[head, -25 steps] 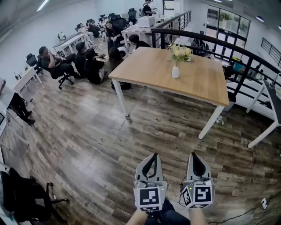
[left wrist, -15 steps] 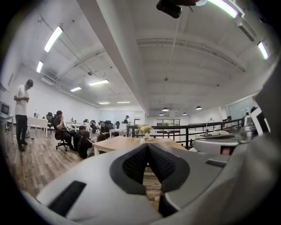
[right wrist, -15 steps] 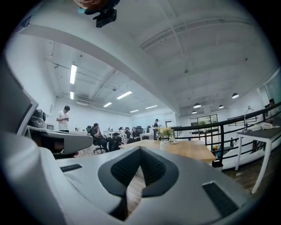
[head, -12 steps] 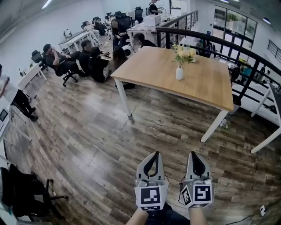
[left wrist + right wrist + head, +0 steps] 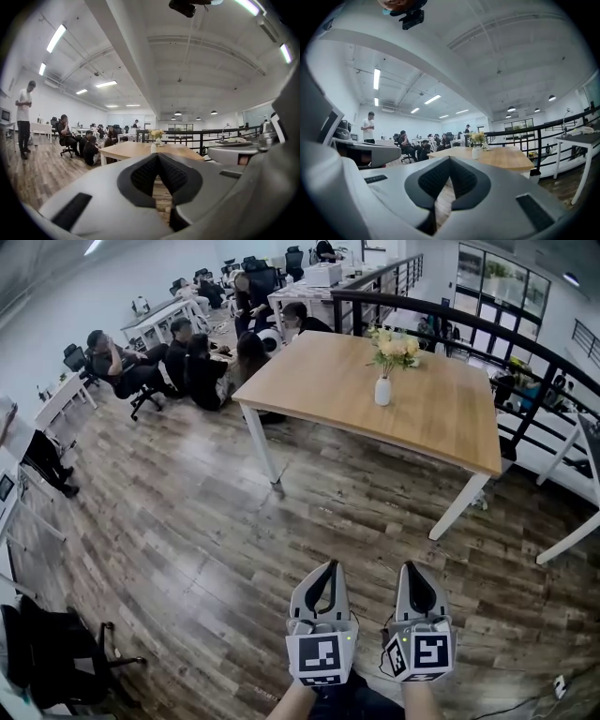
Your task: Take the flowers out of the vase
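A small white vase [image 5: 382,391] with pale yellow flowers [image 5: 394,346] stands on a wooden table [image 5: 328,381] across the room. The two gripper views show the vase [image 5: 153,148] [image 5: 475,153] and its flowers [image 5: 156,134] [image 5: 478,137] small and far off. My left gripper [image 5: 327,567] and right gripper [image 5: 410,567] are held side by side low in the head view, above the plank floor, pointing toward the table and well short of it. Both are shut with nothing between the jaws, as the left gripper [image 5: 158,155] and right gripper [image 5: 450,158] show in their own views.
Several people [image 5: 187,357] sit on chairs and on the floor left of the table. A black railing [image 5: 487,320] runs behind it, and a white desk [image 5: 586,460] stands at the right. A black chair [image 5: 56,662] is at my lower left. A person [image 5: 23,119] stands far left.
The table and vase have come slightly nearer and lower in the head view as I moved toward them. Both grippers stay shut and keep their places in the picture.
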The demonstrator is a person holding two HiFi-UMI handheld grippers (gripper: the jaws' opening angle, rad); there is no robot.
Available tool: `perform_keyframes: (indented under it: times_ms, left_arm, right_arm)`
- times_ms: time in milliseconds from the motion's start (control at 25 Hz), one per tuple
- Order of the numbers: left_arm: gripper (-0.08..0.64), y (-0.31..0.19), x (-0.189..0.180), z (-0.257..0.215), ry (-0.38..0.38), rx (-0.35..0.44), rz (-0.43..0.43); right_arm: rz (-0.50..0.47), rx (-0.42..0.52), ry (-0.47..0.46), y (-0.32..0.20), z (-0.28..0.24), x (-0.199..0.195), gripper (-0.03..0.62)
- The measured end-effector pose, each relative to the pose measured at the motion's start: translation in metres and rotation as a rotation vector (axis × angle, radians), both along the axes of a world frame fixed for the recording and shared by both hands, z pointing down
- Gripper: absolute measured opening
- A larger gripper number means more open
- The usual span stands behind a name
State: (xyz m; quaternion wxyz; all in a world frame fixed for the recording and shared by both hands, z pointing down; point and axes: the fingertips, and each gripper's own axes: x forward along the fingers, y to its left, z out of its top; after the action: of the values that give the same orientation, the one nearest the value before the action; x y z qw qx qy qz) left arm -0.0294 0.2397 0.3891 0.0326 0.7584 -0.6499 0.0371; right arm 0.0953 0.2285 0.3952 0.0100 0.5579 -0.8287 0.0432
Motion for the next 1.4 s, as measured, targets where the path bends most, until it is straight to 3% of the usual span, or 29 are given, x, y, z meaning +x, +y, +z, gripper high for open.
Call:
perform_keyframes:
  times_ms: [320,880,1400]
  left_arm:
    - [0.025,-0.048,-0.005,0.002,0.02,-0.027,0.037]
    - [0.025,-0.143,-0.043,-0.011,0.025,0.009,0.088]
    - [0.025,-0.189,-0.079,-0.009,0.062,0.01,0.095]
  right_arm:
    - [0.033,0.003,0.015,-0.042,0.0,-0.004,-0.008]
    - [0.11,-0.01,0.015,-0.13,-0.001,-0.033,-0.008]
    - [0.122,-0.01,0.032,-0.168,-0.003,-0.064,-0.008]
